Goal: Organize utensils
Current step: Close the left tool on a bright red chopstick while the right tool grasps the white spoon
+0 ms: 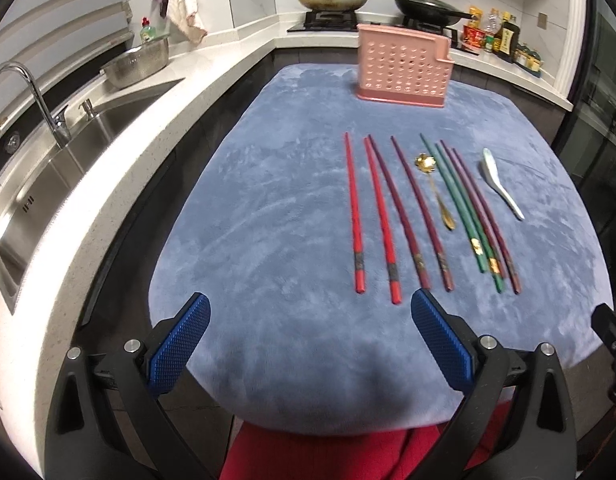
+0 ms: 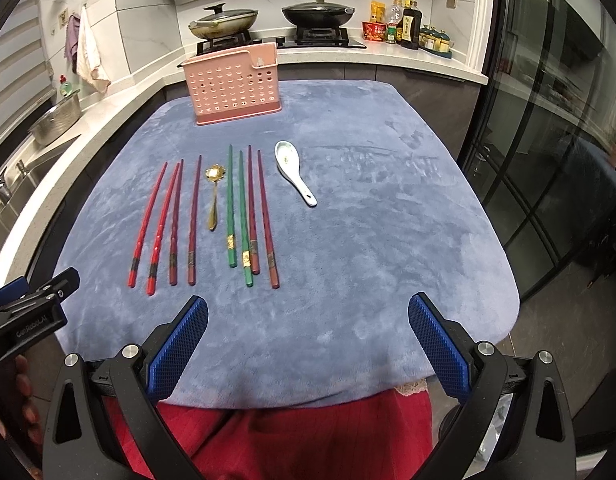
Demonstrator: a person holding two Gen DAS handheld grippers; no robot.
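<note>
A pink perforated utensil holder (image 1: 401,65) (image 2: 234,82) stands at the far end of the blue-grey cloth (image 1: 276,220) (image 2: 367,240). In a row on the cloth lie red chopsticks (image 1: 353,216) (image 2: 148,220), dark red chopsticks (image 1: 417,204) (image 2: 192,220), a gold spoon (image 1: 437,190) (image 2: 213,196), green chopsticks (image 1: 453,200) (image 2: 230,208), another dark red pair (image 2: 264,216) and a white ceramic spoon (image 1: 501,182) (image 2: 294,170). My left gripper (image 1: 309,312) hovers open over the near edge, short of the red chopsticks. My right gripper (image 2: 308,314) also hangs open and empty near the front edge.
A steel sink with a tap (image 1: 48,120) and a white counter (image 1: 108,184) run along the left. A metal colander (image 1: 138,62) sits by the sink. Two lidded pans (image 2: 224,22) (image 2: 317,14) stand on the stove behind, with bottles (image 2: 407,26) at the right. Glass doors (image 2: 547,140) stand to the right.
</note>
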